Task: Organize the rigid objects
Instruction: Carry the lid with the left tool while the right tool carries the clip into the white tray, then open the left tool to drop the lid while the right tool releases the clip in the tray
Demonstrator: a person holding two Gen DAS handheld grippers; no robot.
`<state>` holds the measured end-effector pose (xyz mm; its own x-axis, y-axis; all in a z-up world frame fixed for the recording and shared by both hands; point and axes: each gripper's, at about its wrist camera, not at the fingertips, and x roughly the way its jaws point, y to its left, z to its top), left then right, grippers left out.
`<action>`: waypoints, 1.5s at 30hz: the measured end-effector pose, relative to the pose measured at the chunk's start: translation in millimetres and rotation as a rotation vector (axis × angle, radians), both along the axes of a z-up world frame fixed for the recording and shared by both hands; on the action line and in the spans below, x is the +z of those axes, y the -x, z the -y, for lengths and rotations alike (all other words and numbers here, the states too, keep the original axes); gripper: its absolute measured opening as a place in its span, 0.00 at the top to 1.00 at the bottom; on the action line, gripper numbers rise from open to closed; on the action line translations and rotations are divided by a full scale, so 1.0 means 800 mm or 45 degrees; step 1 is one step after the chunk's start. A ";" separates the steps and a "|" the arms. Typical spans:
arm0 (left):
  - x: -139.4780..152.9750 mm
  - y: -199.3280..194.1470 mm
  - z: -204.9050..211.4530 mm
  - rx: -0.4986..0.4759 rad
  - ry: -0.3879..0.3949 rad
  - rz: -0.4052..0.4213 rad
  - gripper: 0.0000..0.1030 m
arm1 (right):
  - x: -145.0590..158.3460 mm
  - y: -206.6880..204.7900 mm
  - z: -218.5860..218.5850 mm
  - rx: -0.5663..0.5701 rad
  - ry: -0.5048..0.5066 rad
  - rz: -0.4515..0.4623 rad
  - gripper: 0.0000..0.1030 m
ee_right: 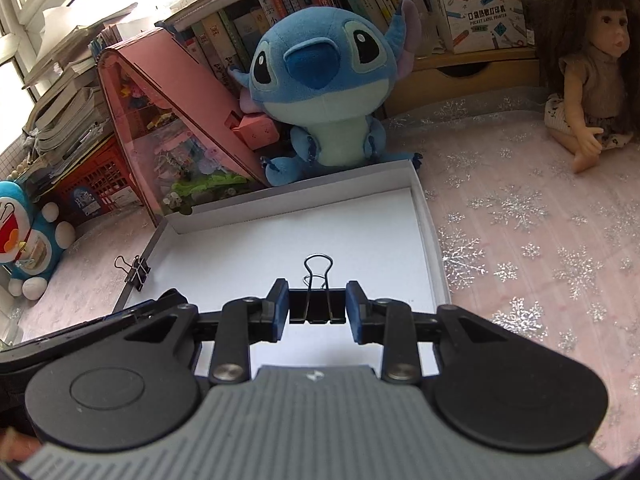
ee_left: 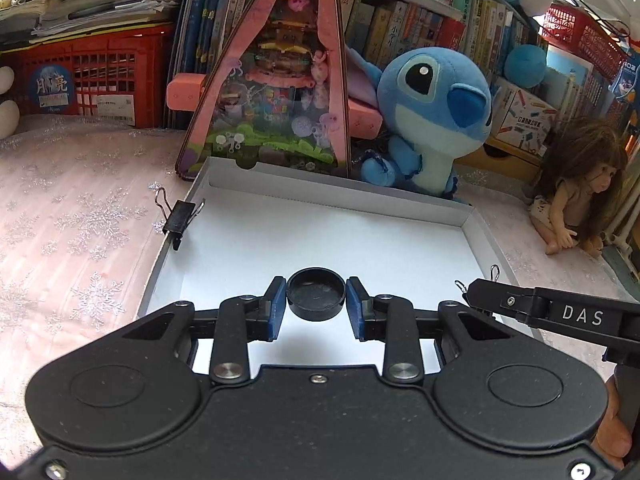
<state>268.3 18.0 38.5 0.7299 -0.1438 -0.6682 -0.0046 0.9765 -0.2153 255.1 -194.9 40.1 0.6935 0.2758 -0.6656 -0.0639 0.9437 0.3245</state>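
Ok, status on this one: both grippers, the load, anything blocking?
Left gripper shut on black cap, over the white box. Right gripper shut on binder clip, also over the box. Second clip on the box's left wall; box floor bare.

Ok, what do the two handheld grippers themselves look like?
The left gripper has a black body with round discs, silver screws and blue finger pads. The right gripper matches it but has a ribbed grey cover; the left view shows white DAS lettering on it.

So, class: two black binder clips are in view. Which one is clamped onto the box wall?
The binder clip on the box's left wall, gripping the white box edge. The other binder clip is held in the right gripper above the box floor.
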 end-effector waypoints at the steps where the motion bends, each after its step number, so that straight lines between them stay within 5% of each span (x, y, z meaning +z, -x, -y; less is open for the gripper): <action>1: -0.005 -0.003 0.002 0.003 -0.008 -0.007 0.71 | -0.004 -0.003 -0.001 -0.005 -0.002 -0.001 0.65; 29: -0.039 -0.013 0.022 0.002 -0.101 0.012 0.70 | -0.035 -0.015 -0.020 0.011 0.087 0.002 0.63; 38: -0.027 0.000 0.020 0.002 -0.131 0.044 0.57 | -0.029 -0.006 -0.017 0.016 0.070 0.028 0.60; 45: -0.011 0.034 0.012 -0.002 -0.097 0.099 0.42 | -0.010 0.023 -0.012 0.049 0.102 0.116 0.46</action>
<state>240.9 8.1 29.9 0.7797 -0.0959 -0.6188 0.0105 0.9901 -0.1402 236.6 -185.2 32.1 0.7421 0.2517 -0.6213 -0.1261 0.9627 0.2394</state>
